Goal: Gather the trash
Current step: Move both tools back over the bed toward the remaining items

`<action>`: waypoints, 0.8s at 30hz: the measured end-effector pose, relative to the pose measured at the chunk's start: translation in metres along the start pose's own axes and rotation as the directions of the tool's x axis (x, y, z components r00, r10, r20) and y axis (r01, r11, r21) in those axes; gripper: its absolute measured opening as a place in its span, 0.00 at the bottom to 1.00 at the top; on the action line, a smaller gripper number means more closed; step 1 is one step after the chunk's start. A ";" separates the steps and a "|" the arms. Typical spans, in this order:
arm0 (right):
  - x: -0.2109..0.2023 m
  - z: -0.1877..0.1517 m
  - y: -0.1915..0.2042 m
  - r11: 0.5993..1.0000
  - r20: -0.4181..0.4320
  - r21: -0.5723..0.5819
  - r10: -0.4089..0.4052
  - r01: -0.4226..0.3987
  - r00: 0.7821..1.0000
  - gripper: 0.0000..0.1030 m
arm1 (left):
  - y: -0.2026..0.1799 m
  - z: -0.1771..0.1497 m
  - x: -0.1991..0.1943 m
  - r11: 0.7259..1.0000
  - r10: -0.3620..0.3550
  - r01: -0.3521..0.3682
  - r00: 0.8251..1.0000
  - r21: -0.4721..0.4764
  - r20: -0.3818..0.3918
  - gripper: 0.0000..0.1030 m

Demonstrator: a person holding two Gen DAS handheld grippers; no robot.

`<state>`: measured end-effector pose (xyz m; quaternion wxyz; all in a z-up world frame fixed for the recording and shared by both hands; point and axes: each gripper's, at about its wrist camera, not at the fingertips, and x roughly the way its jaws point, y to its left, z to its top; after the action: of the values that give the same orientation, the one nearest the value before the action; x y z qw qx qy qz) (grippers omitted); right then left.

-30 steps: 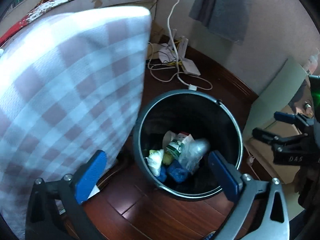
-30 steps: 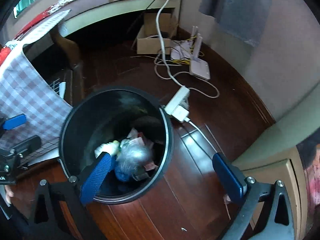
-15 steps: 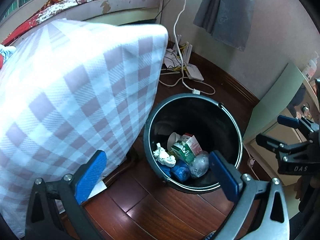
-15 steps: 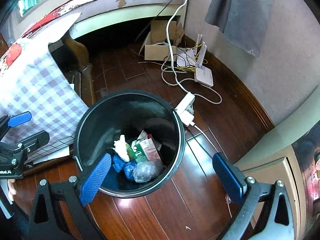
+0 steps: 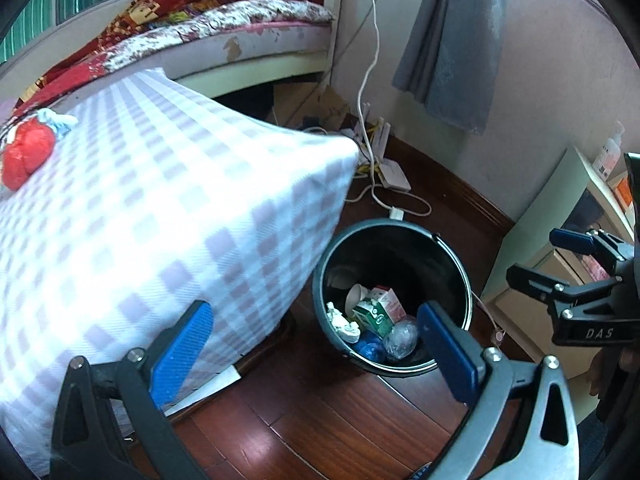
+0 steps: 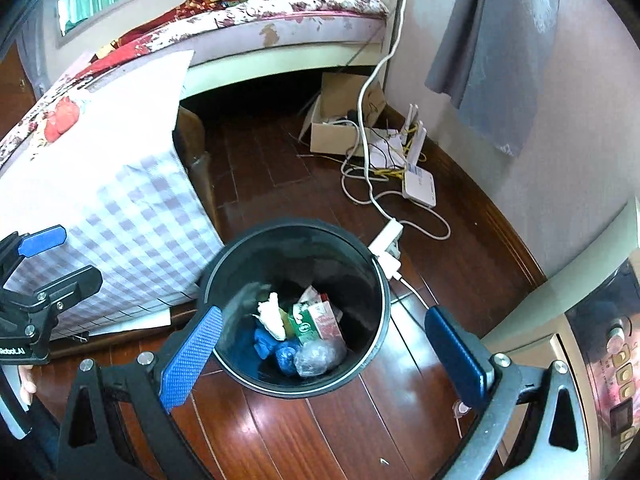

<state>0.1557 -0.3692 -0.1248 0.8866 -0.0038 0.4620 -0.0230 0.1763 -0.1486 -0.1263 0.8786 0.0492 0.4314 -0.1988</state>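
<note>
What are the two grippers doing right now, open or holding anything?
Left gripper: open, holding nothing, above the trash bin.
Right gripper: open, holding nothing.

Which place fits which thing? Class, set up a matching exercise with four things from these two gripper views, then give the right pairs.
Things:
1. milk carton
2. router
3. red bag
4. cardboard box

Places:
A. on the checked cloth
B. on the floor by the wall, among cables
C. inside the black bin
D. on the floor at the edge of the bed

Pairs: 1-C, 2-B, 3-A, 4-D
</note>
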 end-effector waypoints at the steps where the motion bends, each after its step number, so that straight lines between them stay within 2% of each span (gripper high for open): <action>1: -0.002 0.001 0.002 1.000 0.002 -0.002 -0.001 0.001 1.000 0.99 | 0.003 0.000 -0.003 1.000 0.002 -0.002 1.000 -0.004 0.007 0.99; 15: -0.034 0.023 0.054 0.997 0.068 -0.060 0.055 -0.051 0.996 0.99 | 0.055 0.002 -0.041 0.994 0.083 -0.077 0.993 -0.073 0.083 0.99; 24: -0.047 0.055 0.112 0.982 0.108 -0.145 0.138 -0.121 0.985 0.99 | 0.114 -0.001 -0.071 0.975 0.179 -0.159 0.976 -0.153 0.121 0.99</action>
<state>0.1777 -0.2563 -0.0577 0.9095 -0.0365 0.4086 0.0671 0.1809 -0.0220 -0.0813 0.9206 0.0096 0.3788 -0.0948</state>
